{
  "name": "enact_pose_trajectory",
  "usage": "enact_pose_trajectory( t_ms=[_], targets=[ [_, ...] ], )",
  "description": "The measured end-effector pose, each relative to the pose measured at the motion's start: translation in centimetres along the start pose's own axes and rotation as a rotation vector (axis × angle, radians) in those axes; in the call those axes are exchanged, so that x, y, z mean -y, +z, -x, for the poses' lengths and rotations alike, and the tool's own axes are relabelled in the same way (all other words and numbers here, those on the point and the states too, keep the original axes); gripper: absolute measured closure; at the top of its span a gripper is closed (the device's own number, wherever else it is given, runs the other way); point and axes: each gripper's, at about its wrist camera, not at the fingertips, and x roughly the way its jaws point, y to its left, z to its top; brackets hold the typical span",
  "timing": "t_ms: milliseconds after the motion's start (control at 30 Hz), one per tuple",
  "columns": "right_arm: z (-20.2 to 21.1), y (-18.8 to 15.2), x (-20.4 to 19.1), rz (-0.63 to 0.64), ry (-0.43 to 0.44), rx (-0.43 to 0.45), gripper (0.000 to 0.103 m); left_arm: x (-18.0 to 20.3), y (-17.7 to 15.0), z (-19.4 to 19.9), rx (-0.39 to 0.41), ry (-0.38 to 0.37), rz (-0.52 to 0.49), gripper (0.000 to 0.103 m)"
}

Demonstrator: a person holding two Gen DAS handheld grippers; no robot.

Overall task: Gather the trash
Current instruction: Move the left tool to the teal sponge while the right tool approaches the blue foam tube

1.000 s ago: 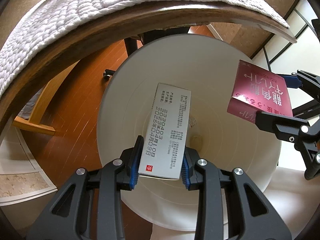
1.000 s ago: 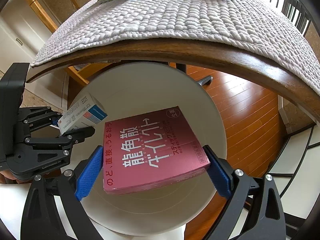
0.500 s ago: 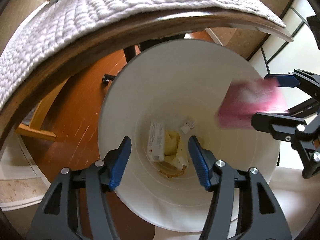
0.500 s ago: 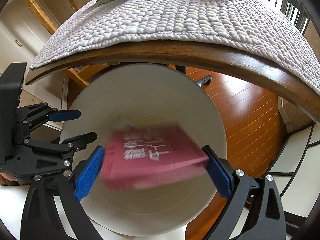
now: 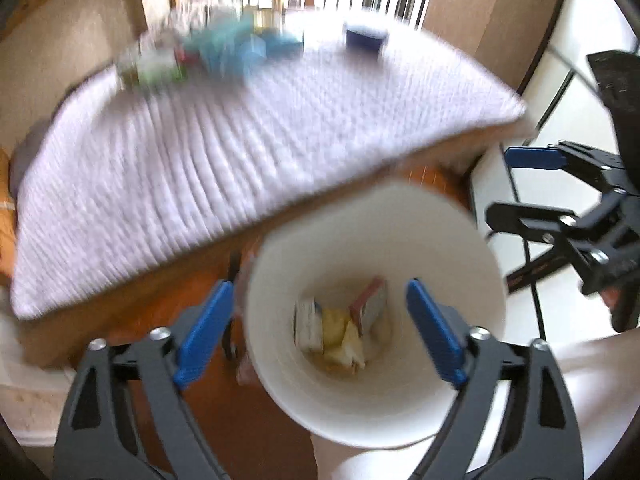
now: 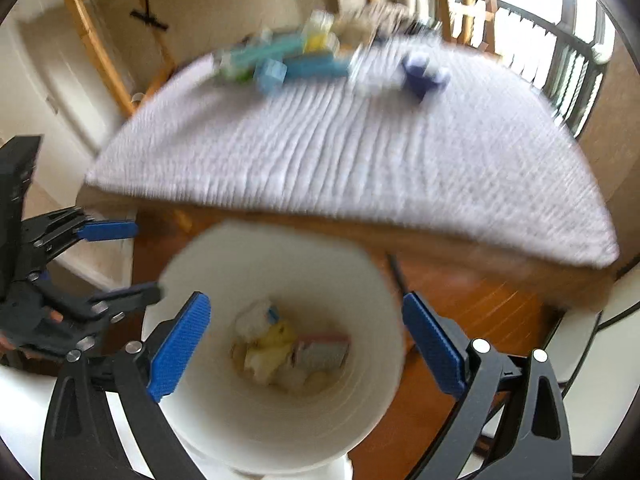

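Holding both grippers over the white bin (image 5: 460, 280): left gripper (image 5: 320, 332) jaws opening, nothing between them; right gripper (image 6: 308, 344) jaws opening, likewise empty. White box (image 5: 308, 326) and pink box (image 6: 322, 350) lie at the bin bottom among yellow scraps (image 5: 340, 332). Frames blurred.

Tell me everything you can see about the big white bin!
The white bin is a round, smooth bucket, probably plastic, wider at the rim than at the bottom. It stands upright on the wooden floor, beside the table edge and below the tabletop. It is open, with no lid. At the bottom lie a white box, a pink box and crumpled yellowish scraps. Nothing grips it.
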Motion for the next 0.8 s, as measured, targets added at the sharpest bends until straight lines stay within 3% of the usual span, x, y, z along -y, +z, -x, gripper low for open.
enact_pose_trajectory(
  t_ms=[133, 300, 533, 700, 800],
  targets=[
    [1.8, 2.9, 1.2, 0.01, -0.133, 0.12, 0.004, -1.7, 3.0, 2.6, 0.132, 0.049, 0.018, 0.002],
    [0.6, 7.3, 4.3, -0.048, -0.13, 0.168, 0.004, -5.3, 7.2, 2.2, 0.19, 0.074, 0.083, 0.002],
    [-4.1, 13.4, 7.4, -0.098, -0.156, 0.166, 0.004, -9.0, 12.6, -0.6, 0.198, 0.09, 0.118, 0.002],
    [-7.2, 15.6, 8.7, -0.138, -0.141, 0.144, 0.004, -11.1, 15.8, -2.7, 0.184, 0.057, 0.13, 0.003],
    [-8.7, 16.6, 9.4, -0.155, -0.132, 0.131, 0.006, -11.6, 17.2, -4.1, 0.163, 0.05, 0.117, 0.009]
  ],
)
